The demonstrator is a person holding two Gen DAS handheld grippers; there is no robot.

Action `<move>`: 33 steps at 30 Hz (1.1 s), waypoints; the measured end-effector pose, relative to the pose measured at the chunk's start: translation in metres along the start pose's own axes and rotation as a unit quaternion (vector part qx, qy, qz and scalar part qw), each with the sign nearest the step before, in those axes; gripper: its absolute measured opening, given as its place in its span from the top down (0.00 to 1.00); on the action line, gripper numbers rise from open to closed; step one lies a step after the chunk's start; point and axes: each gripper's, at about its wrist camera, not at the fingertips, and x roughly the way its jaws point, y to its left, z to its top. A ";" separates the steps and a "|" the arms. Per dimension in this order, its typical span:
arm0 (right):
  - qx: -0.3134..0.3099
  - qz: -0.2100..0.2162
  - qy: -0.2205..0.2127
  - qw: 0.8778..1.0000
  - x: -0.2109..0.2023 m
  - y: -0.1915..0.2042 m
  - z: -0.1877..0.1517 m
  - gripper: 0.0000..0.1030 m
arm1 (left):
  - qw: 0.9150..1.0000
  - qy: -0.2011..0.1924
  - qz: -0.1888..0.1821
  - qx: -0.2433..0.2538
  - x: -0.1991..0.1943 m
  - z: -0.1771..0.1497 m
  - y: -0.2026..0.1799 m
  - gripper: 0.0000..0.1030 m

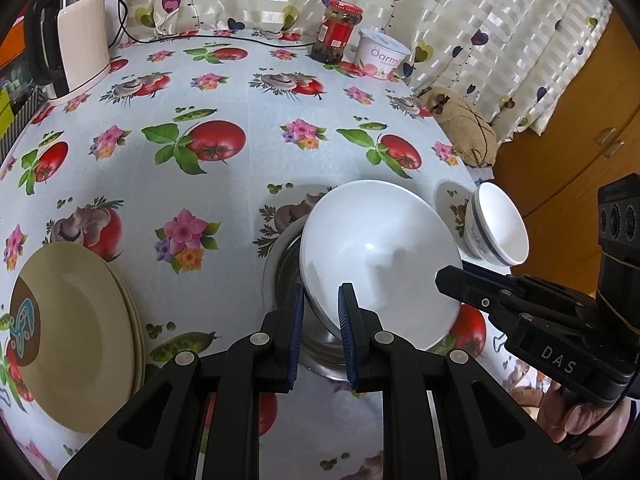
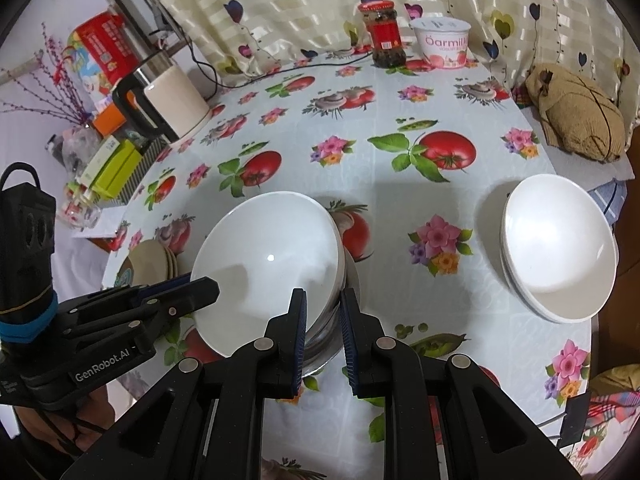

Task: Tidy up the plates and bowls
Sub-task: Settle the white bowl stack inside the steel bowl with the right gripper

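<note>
White bowl (image 1: 380, 256) gripped at opposite rims by both grippers.

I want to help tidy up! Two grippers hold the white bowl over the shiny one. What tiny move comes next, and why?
Probably ease the white bowl down until it sits level in the steel bowl. The left gripper and right gripper pinch its rim, and it looks tilted, so it likely isn't seated yet.

Steel bowl (image 1: 288, 264) mostly hidden under white bowl (image 1: 380, 256)
</note>
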 end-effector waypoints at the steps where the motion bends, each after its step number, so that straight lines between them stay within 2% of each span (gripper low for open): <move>1: 0.001 0.001 0.003 1.000 0.002 -0.001 0.000 0.83 | 1.000 0.001 0.000 -0.001 0.001 0.000 0.000 0.82; 33: -0.001 0.002 0.009 1.000 0.013 0.001 0.002 0.81 | 1.000 0.003 0.000 -0.007 0.010 0.001 0.007 0.82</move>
